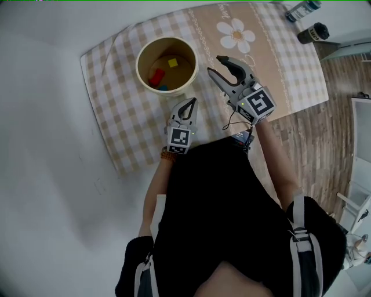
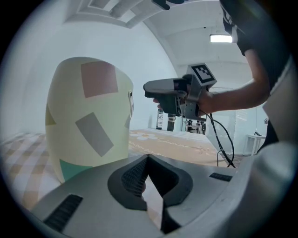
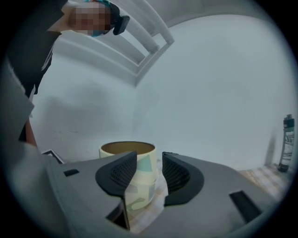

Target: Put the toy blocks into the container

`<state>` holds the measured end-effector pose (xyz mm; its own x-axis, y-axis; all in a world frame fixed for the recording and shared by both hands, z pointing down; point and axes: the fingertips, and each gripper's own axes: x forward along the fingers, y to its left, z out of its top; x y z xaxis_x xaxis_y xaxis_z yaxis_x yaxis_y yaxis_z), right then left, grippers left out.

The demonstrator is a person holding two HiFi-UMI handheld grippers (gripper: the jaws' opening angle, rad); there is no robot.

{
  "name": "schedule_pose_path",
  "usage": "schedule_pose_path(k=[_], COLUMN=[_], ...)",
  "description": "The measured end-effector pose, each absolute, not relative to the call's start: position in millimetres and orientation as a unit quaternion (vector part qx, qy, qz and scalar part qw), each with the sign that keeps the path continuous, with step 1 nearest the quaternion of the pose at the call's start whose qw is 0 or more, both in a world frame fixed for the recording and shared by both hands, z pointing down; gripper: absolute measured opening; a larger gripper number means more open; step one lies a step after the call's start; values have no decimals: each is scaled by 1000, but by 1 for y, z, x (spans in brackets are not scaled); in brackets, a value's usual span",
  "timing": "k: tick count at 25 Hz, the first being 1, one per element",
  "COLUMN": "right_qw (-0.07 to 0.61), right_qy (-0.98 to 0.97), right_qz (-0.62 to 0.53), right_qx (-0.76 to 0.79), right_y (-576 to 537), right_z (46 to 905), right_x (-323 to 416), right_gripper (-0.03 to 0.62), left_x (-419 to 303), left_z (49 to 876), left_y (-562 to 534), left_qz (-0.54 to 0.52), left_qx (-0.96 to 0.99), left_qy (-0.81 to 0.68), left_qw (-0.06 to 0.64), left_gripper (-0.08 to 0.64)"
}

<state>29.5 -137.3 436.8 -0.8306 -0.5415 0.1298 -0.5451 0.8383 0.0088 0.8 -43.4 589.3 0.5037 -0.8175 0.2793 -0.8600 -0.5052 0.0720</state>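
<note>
Your container [image 1: 138, 65] stands upright and open-topped on the checked cloth [image 1: 116, 110], toward the far left of the table. Inside it, a yellow block [image 1: 173, 62] lies on the far right of the floor and a red block [image 1: 156, 75] lies nearer and to the left. A sliver of something blue [image 1: 164, 88] sits against the near wall, mostly hidden by the rim. Your left gripper [image 1: 192, 100] is just on the near side of the container, its fingers closed together with nothing between them. Your right gripper [image 1: 214, 64] is held just to the container's right, its fingers parted and empty, and the container shows through the gap beyond the tips. A dark bottle [image 1: 313, 33] and a pale bottle [image 1: 301, 10] are by the table's far right corner.
</note>
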Motion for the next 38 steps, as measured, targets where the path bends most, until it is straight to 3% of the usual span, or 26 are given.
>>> schedule_pose_path(k=[6,13,38], right_qw=[94,129,147], right_qy=[-953,-935,-934], right_qz=[22,29,43], right_qx=[287,329,322], right_y=[-117,-109,-102], right_z=[493,545,567], right_x=[40,47,45], right_gripper=[173,9,6], left_x=[0,1,1], left_z=[590,589,589], left_y=[-43,-43,-43], left_qz=[104,105,104], left_qx=[861,862,861], left_qy=[-487,-486,-487], left_qw=[102,102,102], left_gripper=[6,6,6])
